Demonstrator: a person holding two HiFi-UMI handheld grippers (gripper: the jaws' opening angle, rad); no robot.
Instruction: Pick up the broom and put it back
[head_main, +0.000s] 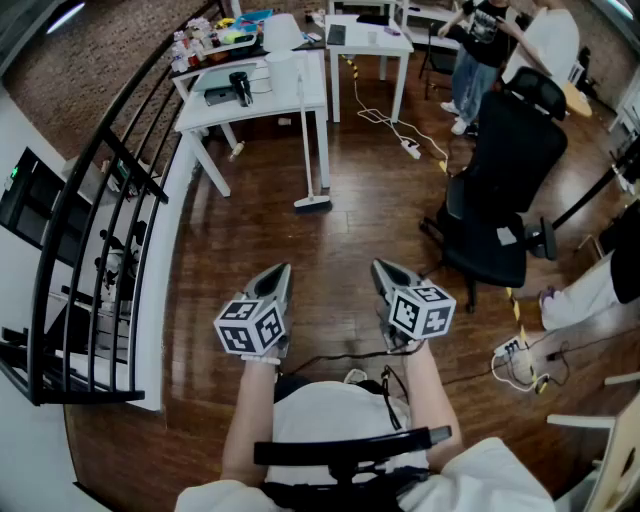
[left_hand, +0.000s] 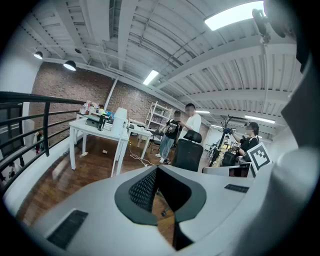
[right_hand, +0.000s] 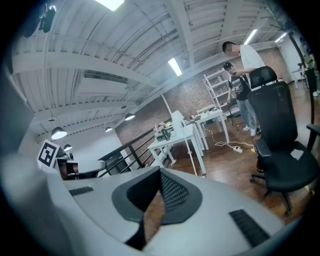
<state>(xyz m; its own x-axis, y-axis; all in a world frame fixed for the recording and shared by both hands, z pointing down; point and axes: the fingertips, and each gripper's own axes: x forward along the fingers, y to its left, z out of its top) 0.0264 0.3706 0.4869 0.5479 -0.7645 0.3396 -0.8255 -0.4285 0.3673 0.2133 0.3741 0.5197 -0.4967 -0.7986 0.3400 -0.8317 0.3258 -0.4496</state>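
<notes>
The broom (head_main: 306, 130) stands across the wooden floor, its white handle leaning against the edge of a white table (head_main: 285, 97) and its head (head_main: 312, 203) on the floor. My left gripper (head_main: 279, 274) and right gripper (head_main: 383, 269) are held side by side in front of me, well short of the broom and pointing toward it. Both are shut with nothing between their jaws. In the left gripper view the tips (left_hand: 156, 168) meet. In the right gripper view the jaws (right_hand: 160, 170) are also together, and a thin pole (right_hand: 191, 156) shows beside the table leg, probably the broom handle.
A black office chair (head_main: 500, 200) stands to the right. A curved black railing (head_main: 100, 200) runs along the left. A power strip with cable (head_main: 410, 148) lies beyond the broom; another (head_main: 515, 352) lies at the right. People stand at the far right (head_main: 490, 50) by more white tables (head_main: 365, 45).
</notes>
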